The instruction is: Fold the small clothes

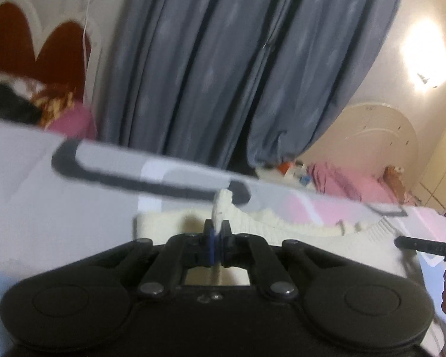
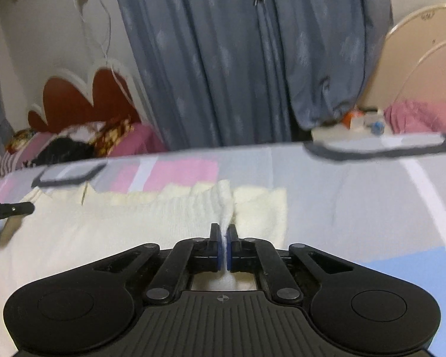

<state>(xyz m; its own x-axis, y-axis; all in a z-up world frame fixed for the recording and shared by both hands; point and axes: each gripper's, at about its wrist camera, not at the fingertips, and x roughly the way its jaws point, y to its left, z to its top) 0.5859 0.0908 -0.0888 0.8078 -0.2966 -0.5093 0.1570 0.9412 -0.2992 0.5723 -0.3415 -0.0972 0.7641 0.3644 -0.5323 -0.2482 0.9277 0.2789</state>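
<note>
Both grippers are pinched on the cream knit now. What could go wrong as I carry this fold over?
1. The left gripper and right gripper each hold only a thin pinch of the cream knit garment; the ribbed fabric could slip out mid-lift.
2. The garment's far edge looks bunched and uneven, so the fold may land crooked.
3. The patterned bedspread is soft; dragging the knit instead of lifting it could rumple both.
</note>
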